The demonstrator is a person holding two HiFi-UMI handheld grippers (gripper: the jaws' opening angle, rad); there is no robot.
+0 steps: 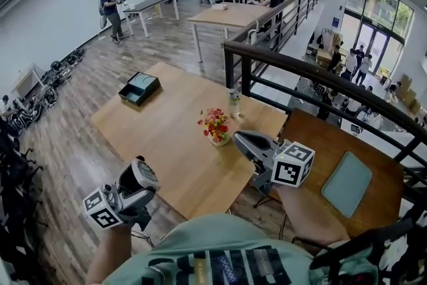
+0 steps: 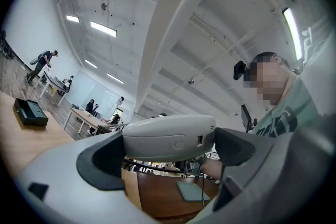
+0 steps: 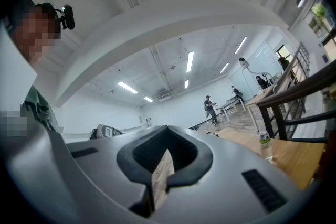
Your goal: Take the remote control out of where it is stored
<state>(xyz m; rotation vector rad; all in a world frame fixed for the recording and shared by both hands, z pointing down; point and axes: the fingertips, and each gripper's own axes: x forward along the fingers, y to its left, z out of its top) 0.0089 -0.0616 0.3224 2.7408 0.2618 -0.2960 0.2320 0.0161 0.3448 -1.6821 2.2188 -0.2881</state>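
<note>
My left gripper (image 1: 138,178) is low at the left, just off the near edge of the wooden table (image 1: 167,143), and it tilts upward. It is shut on a light grey rounded device, the remote control (image 2: 170,138), which spans the gap between the two dark pads (image 2: 100,165). In the head view the remote control (image 1: 139,174) shows as a pale oval end. An open black box (image 1: 139,88) lies on the table's far left corner. My right gripper (image 1: 239,138) hovers over the table's right edge, shut with nothing in it (image 3: 160,176).
A small pot of flowers (image 1: 215,125) and a water bottle (image 1: 233,103) stand near the table's right side. A dark railing (image 1: 320,77) runs behind. A brown chair with a teal cushion (image 1: 347,183) is at the right. People stand at far tables.
</note>
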